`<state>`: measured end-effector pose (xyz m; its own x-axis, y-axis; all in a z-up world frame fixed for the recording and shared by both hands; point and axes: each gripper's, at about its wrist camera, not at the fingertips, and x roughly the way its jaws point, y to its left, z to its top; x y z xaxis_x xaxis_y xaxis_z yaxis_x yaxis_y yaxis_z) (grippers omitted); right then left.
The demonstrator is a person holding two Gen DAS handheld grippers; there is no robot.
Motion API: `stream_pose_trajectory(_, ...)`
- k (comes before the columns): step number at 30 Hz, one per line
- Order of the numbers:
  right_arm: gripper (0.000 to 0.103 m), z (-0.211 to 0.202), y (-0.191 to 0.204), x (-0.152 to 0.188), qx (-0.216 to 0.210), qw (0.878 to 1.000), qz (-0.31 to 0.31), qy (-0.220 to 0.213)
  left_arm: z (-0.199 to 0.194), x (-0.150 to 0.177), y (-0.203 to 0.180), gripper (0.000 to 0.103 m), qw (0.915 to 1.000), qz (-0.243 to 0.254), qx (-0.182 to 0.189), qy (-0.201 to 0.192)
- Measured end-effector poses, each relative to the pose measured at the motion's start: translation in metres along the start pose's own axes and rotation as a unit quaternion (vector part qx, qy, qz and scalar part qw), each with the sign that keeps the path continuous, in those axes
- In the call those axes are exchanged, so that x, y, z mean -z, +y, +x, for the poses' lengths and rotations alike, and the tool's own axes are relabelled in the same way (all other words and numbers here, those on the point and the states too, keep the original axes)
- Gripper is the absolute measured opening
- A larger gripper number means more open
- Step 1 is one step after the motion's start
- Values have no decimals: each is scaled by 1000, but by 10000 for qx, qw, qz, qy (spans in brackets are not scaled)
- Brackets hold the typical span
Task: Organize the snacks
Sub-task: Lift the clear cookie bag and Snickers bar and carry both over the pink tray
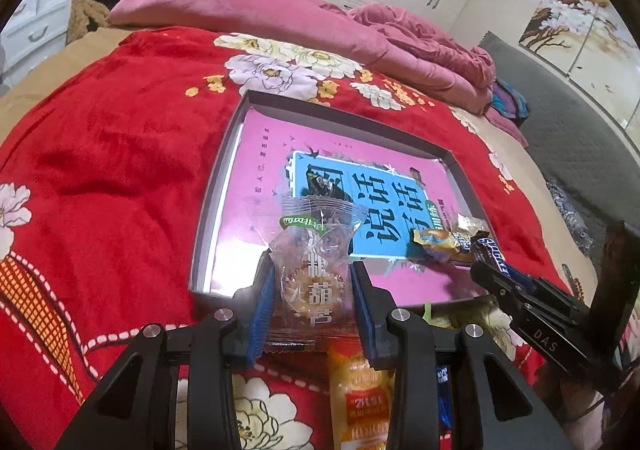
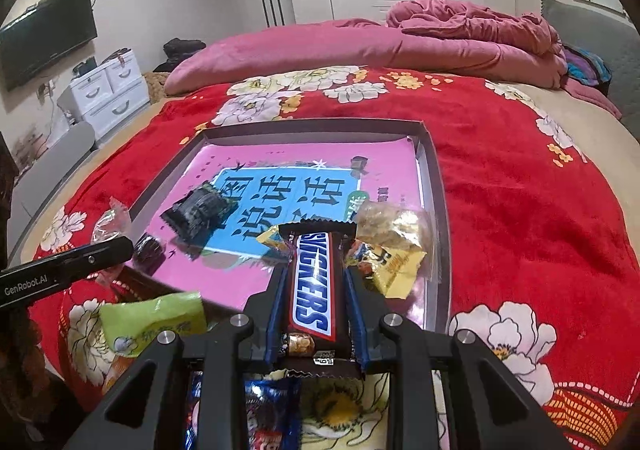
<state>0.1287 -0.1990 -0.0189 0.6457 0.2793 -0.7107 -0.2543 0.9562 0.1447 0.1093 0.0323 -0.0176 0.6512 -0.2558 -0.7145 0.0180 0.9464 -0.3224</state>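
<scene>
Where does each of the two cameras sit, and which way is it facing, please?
Left wrist: rides the left gripper, angled down over its fingers at the shallow grey tray on the red floral blanket; it clamps a clear-wrapped biscuit packet; the right gripper enters from the right.
Right wrist: rides the right gripper, angled down at the tray; it clamps a brown Snickers bar; the left gripper's side shows left.
Shared: tray, pink book, blanket, pink quilt, white wardrobe.

Bright indoor light, fisheye warp, dark corners.

Both wrist views look obliquely down, close over bed; shared: shallow box [image 1: 224, 186] [image 2: 434, 186], red blanket [image 1: 112, 154] [image 2: 520, 190].
</scene>
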Motion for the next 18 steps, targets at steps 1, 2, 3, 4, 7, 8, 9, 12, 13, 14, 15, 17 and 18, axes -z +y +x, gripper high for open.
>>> stream_pose_trajectory(1,29,1,-1,-1,4,10000,13,-4,1,0,-1,38,10000,17,-9,3)
stream_pose_trajectory(2,29,2,-2,-1,9,10000,23,-3,3,-1,-2,38,10000,36,-14,10)
stream_pose_trajectory(3,29,4,-2,-2,17,10000,33,2,4,-2,-3,38,10000,50,-9,12)
stream_pose_trajectory(4,29,5,-3,-2,21,10000,38,5,6,-3,-5,38,10000,79,-11,9)
stream_pose_trajectory(7,29,8,-4,-4,23,10000,50,12,9,-4,-8,38,9999,128,14,12)
stream_pose_trajectory(8,29,9,-4,-4,22,10000,56,9,10,-5,-9,38,9999,143,19,16)
stream_pose_trajectory(9,29,9,-4,-4,17,10000,63,-2,12,-5,-10,38,9999,157,19,15)
stream_pose_trajectory(12,29,9,-5,-5,-106,9998,133,-58,16,-7,-14,38,9998,195,41,5)
stream_pose_trajectory(13,29,9,-5,-6,-161,9997,163,-81,17,-8,-16,38,9998,217,36,-2)
stream_pose_trajectory(14,29,10,-5,-6,-187,9996,174,-97,19,-9,-18,38,9997,247,43,-7)
stream_pose_trajectory(15,29,11,-5,-7,-192,9996,169,-99,20,-9,-19,38,9996,267,58,-10)
stream_pose_trajectory(17,29,12,-4,-8,-238,9995,168,-116,23,-10,-23,38,9994,328,52,-21)
stream_pose_trajectory(18,29,12,-3,-8,-256,9995,152,-124,24,-11,-24,38,9993,373,30,-23)
